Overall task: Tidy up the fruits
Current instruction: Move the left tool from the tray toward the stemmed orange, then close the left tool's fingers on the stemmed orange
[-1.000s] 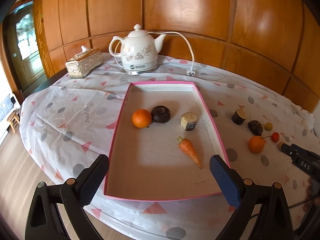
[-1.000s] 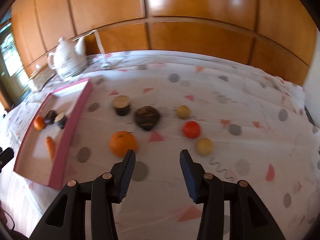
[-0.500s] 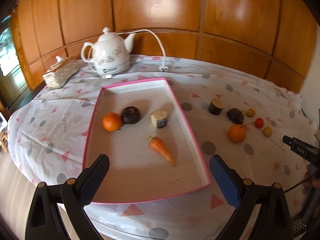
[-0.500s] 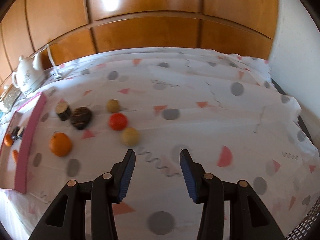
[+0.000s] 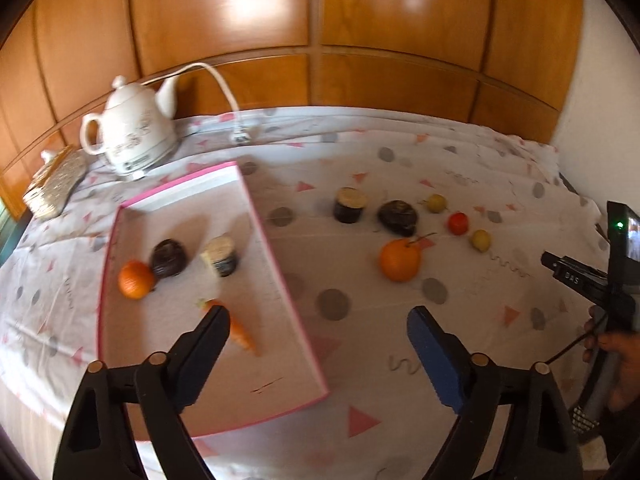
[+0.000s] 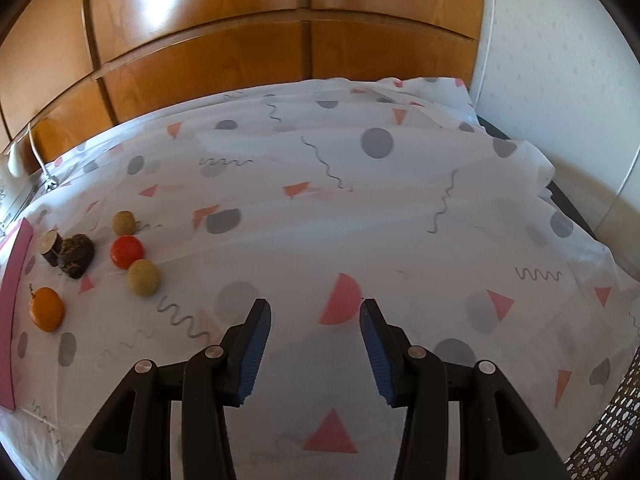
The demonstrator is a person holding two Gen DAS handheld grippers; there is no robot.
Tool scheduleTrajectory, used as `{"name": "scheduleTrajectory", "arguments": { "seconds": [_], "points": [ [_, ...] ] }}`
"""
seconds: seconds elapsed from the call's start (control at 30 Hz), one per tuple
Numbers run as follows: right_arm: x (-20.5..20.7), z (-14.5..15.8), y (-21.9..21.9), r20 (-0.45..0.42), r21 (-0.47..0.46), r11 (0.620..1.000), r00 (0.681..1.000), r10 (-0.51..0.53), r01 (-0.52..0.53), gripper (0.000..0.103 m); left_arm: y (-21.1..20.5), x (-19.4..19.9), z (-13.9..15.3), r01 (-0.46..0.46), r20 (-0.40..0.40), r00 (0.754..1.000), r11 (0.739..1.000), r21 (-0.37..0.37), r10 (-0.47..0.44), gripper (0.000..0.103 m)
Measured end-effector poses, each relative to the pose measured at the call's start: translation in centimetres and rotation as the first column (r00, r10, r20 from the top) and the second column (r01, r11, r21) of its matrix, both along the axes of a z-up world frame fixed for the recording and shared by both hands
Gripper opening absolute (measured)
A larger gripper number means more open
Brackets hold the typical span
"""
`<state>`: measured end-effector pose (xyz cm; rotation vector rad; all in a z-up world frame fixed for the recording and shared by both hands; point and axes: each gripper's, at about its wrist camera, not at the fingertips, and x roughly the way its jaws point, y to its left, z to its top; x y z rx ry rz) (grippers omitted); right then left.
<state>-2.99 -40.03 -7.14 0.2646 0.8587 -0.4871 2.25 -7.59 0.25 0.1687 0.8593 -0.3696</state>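
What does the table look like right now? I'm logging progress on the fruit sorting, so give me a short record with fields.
in tray: pink tray holds an orange, a dark round piece, a cut piece and a carrot
on cloth, outside tray: orange with stem, red fruit, two yellowish fruits, dark lump, cut stub
left hand-held gripper: jaws have just been closing, still apart, nothing between them
right hand-held gripper: open, empty, over bare cloth
also on table: white kettle

Orange carrot (image 5: 240,330): top hidden behind left gripper finger (image 5: 204,344). Pink-rimmed tray (image 6: 16,264): cut off at frame edge.
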Motion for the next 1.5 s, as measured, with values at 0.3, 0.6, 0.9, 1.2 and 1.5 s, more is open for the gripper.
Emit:
{"name": "scheduleTrajectory", "arguments": {
  "seconds": [0.3,0.6,0.9,1.2,1.5],
  "points": [
    [-0.3,-0.3,-0.9,0.000,-0.009,1.000,1.000,-0.020,0.020,0.047,-3.7,2.0,-1.0,0.089,-0.071,0.993,0.996,-0.012,-0.090,0.077],
    [-0.7,-0.7,-2.1,-0.003,-0.021,0.997,0.998,-0.069,0.069,0.047,-6.8,4.3,-2.7,0.095,-0.112,0.989,0.995,-0.008,-0.096,0.075],
    [-0.6,-1.0,-2.9,-0.015,-0.016,0.997,0.997,-0.080,0.080,0.047,-8.4,5.9,-4.8,0.086,-0.142,0.986,0.996,0.015,-0.083,0.075],
    [-0.8,-1.2,-3.5,-0.013,-0.018,0.995,0.995,-0.099,0.099,0.047,-10.0,7.8,-7.0,0.099,-0.163,0.982,0.995,0.033,-0.093,0.054],
    [-0.8,-1.8,-3.9,0.006,-0.001,0.993,0.993,-0.119,0.119,0.057,-9.9,6.5,-6.9,0.131,-0.165,0.978,0.991,-0.009,-0.131,0.039]
  ]
}}
